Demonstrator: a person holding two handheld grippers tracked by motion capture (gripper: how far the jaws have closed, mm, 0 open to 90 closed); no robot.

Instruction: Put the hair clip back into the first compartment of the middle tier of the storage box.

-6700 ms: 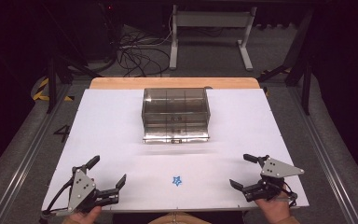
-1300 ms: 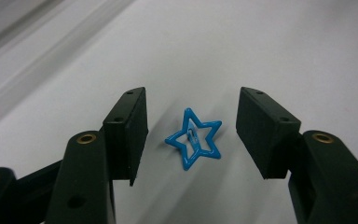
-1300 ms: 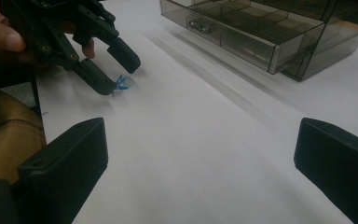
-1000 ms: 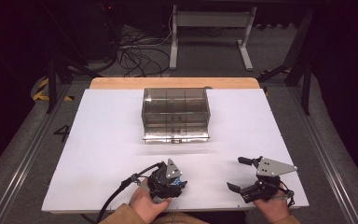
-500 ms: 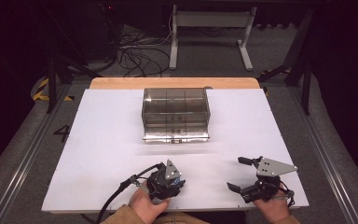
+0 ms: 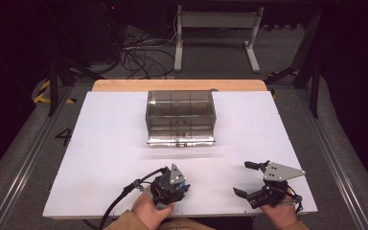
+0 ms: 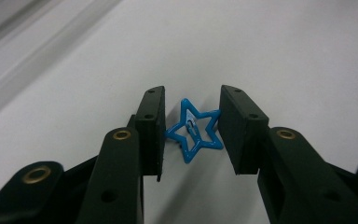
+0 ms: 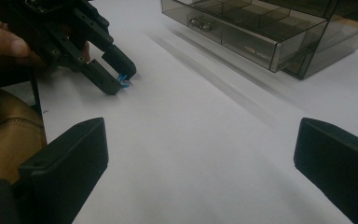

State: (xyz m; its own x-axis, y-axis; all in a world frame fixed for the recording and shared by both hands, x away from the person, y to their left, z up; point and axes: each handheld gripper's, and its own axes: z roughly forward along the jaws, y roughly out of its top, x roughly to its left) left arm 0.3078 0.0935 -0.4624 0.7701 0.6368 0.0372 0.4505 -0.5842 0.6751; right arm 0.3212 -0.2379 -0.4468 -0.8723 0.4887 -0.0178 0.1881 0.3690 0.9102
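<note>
Since the earliest frame my left gripper has crossed from the table's left edge to the near middle, and its jaws have just been closing. From above, the gripper body hides the star, while my right gripper sits wide open. Along my left jaws, flat black pads clamp a blue openwork star clip on the white sheet. My right gripper view adds the smoky clear plastic drawer box

Left hand-held gripper clamped, right agape
</note>
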